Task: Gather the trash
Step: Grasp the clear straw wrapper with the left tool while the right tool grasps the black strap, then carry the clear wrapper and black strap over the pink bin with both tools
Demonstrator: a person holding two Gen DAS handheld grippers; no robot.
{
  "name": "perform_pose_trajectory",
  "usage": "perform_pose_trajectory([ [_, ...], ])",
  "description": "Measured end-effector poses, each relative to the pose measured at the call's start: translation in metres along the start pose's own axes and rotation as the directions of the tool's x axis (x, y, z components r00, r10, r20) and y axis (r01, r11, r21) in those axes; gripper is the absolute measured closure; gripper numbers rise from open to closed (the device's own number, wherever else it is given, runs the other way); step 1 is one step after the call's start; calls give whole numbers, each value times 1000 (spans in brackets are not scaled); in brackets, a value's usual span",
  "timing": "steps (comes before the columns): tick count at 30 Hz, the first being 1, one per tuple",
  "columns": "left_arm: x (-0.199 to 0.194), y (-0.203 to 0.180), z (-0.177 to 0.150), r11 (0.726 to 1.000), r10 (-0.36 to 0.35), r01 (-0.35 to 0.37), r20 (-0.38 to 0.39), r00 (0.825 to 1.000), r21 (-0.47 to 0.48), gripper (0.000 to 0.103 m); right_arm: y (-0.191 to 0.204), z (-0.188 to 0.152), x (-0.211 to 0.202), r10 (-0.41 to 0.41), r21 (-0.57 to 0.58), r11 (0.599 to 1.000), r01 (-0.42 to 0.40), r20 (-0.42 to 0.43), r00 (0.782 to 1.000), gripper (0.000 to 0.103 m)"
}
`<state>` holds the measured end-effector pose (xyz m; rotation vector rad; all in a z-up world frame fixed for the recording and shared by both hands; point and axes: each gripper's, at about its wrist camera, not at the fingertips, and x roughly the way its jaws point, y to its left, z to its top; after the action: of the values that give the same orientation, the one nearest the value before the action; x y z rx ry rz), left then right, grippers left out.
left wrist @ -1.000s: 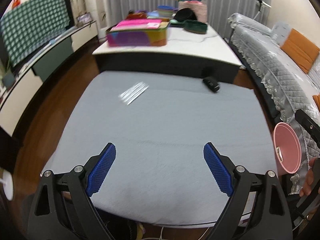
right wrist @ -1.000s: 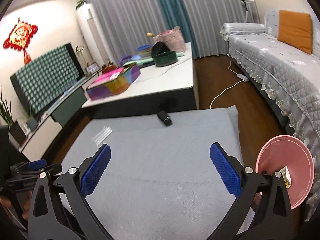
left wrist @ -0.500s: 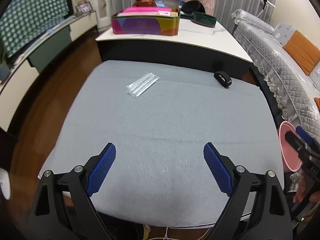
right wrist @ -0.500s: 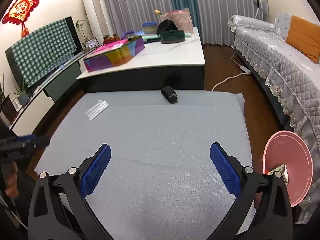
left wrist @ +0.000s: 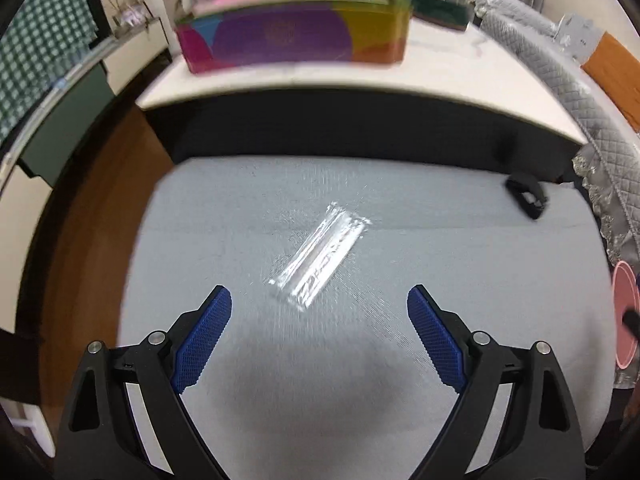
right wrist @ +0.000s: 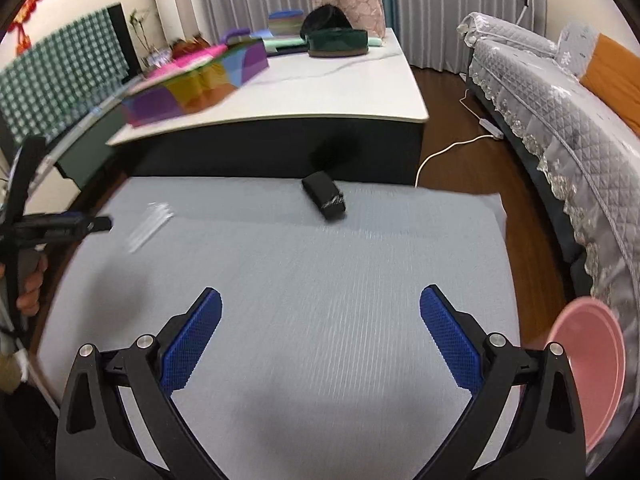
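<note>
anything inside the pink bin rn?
The pink bin shows only bare pink wall on the visible part of its interior. The right gripper's frame covers its lower left, so contents there cannot be ruled out.

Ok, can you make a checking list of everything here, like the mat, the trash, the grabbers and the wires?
Surface: grey mat on a wooden floor, flat, bare in most places.
Job's things: clear wrapper lying flat on the mat; black packet near the mat's far edge; pink bin off the mat's right edge.
Clutter: colourful box and green bowl on the low table.
Grippers: left gripper open, wrapper just ahead of it; right gripper open, holding nothing.
Cables: white cord on the floor by the sofa.
Surroundings: curtains, checked cloth at left.
</note>
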<state>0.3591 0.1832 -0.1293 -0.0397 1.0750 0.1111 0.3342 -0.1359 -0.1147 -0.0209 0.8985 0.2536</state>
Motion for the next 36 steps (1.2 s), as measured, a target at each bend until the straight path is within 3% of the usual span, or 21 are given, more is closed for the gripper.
perform_pose_trajectory([
  [4,46,7,10,1000,-21,21,-81,996,1,16,4,24,57,-24,-9,1000,24,-39,999,5],
  [11,75,8,10,1000,-17,18,-109,994,8,16,0,49,135,-53,5,999,54,-88,995,5],
  [14,89,12,7,999,-23,19,-155,988,-29,16,-2,53,151,-64,14,998,66,-99,993,5],
  [21,87,8,4,999,-9,4,-140,990,-37,15,4,53,161,-86,-29,996,84,-74,994,5],
  [22,85,7,4,999,-6,0,-133,991,-42,22,5,52,159,-86,-33,996,84,-71,994,11],
  [23,87,6,9,999,-7,1,-127,992,-45,29,5,53,155,-80,-38,996,78,-55,995,27],
  [24,85,4,12,999,-5,0,-122,993,-47,44,6,53,153,-76,-39,997,74,-48,996,38],
  [25,83,4,16,999,-3,-4,-125,992,-50,63,6,53,151,-72,-38,997,70,-49,996,60],
  [26,81,4,17,998,-5,-2,-126,992,-58,70,6,54,149,-67,-33,997,65,-57,996,76],
  [27,80,5,17,997,-13,4,-128,992,-73,85,6,54,148,-59,-23,998,57,-75,995,77],
  [29,80,7,17,995,-15,2,-131,991,-99,93,8,53,145,-55,-22,998,54,-88,995,78],
  [36,58,-7,12,996,-27,19,-96,995,-84,94,8,47,111,-51,6,999,51,-87,995,78],
])
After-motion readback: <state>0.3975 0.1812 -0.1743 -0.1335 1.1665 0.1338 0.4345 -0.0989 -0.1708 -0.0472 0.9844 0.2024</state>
